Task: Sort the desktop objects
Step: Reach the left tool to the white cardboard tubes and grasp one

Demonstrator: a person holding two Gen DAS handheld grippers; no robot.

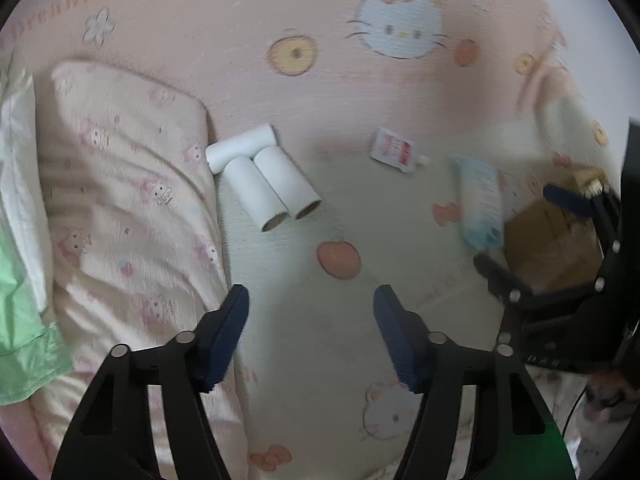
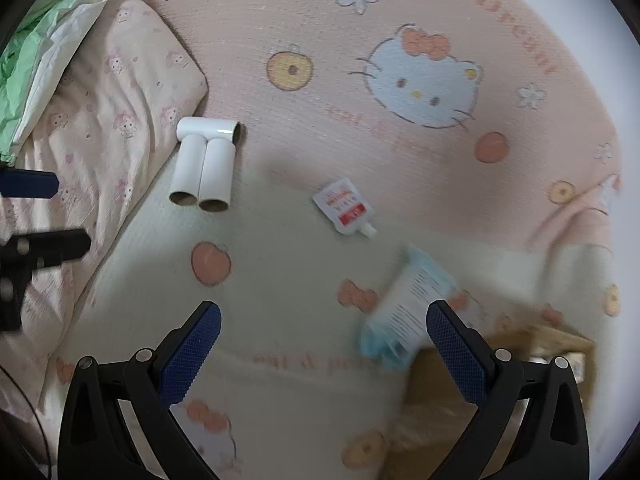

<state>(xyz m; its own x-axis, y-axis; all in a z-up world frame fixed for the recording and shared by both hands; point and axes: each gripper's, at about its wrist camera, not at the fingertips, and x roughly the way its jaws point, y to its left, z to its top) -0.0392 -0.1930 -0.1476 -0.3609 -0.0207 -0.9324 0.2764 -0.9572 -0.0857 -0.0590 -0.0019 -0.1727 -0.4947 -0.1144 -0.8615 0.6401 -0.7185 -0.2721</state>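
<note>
— Nearest the lens, what do you see?

— Both tools with jaws apart and nothing between them. From its own camera the left gripper (image 1: 311, 300) hangs over the cartoon-cat bedsheet (image 1: 280, 8); the right gripper (image 2: 323, 318) does the same in its view.

— Left to right, then?

— At nine o'clock in the left view, a rumpled pillow (image 1: 120, 184). Just beside its edge, at about eleven, three white cardboard tubes (image 1: 260, 176): two side by side, touching, the third lying across their far ends. At one o'clock, a small white pouch with red print (image 1: 396, 151), apart from the rest. At three o'clock, a blurred blue-and-white tube (image 1: 480, 204) just beside a brown cardboard box (image 1: 552, 240).

— And the other tool?

— Its fingers straddle that box in the left view.
</note>
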